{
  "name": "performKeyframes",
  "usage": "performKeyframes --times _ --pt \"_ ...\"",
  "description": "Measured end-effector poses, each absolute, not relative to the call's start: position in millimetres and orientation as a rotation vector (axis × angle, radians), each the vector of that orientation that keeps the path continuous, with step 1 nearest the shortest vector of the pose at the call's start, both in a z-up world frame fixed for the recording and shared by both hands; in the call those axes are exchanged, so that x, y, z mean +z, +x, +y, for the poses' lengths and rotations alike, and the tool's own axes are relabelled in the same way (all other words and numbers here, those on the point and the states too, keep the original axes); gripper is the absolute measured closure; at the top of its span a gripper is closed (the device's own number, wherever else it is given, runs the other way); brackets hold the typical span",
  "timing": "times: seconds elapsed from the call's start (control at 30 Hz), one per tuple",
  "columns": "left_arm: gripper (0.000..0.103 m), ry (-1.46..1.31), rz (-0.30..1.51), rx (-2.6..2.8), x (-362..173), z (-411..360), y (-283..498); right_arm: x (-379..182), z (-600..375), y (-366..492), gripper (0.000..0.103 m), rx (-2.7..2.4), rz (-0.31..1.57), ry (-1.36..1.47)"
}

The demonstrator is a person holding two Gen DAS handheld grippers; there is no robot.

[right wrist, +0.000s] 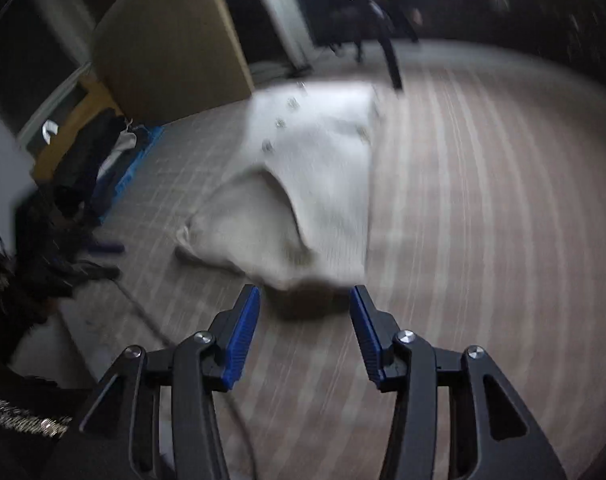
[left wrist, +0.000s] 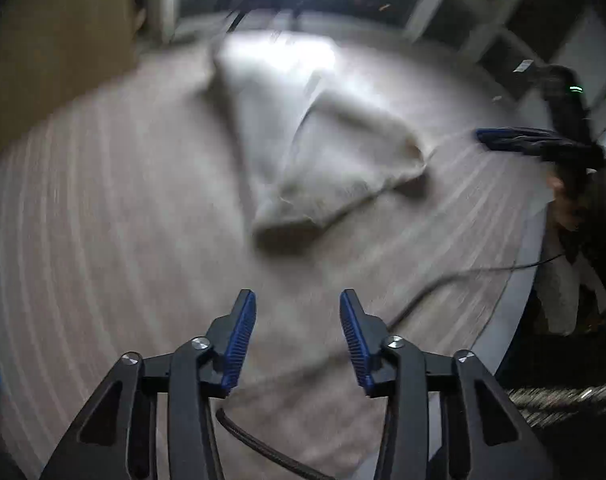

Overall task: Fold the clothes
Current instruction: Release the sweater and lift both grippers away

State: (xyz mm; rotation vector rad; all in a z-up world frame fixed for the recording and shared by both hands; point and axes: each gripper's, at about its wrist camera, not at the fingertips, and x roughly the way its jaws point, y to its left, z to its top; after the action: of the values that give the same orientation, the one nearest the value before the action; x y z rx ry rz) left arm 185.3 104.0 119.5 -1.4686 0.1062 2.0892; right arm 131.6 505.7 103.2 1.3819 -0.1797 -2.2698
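Nearby: cable (beside garment).

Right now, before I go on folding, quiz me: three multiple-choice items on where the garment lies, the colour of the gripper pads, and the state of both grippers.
1. The garment lies:
A. on the striped table
B. in a basket
C. in a gripper

2. The finger pads are:
A. red
B. blue
C. white

3. The left gripper and right gripper are:
A. both shut on cloth
B. one open, one shut
C. both open and empty

Key: 1 A, it rests crumpled on the tabletop; 2 B, ribbed blue faces show; 3 C, bare table shows between each pair of fingers.
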Motion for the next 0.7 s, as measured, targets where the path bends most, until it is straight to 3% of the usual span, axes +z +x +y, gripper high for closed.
performKeyframes --times 0.13,0.3,0.5,0.57,0.7 --pt "0.063 -1.451 -0.073 2.157 117 91 176 104 507 134 0.057 -2.283 -0.238 1.351" --pt "0.063 -1.332 -0.11 2.209 121 108 144 109 488 109 0.057 -2.281 -0.244 1.297" --pt "0.062 -1.284 -0.136 2.179 125 141 116 95 448 71 0.057 -2.256 -0.126 1.299" --pt "0.056 -1.256 -0.133 2.191 127 152 102 86 444 57 0.057 -2.259 -0.147 1.325" --pt "0.053 -1.328 -0.158 2.14 107 166 82 60 443 42 0.057 -2.231 -0.133 1.419"
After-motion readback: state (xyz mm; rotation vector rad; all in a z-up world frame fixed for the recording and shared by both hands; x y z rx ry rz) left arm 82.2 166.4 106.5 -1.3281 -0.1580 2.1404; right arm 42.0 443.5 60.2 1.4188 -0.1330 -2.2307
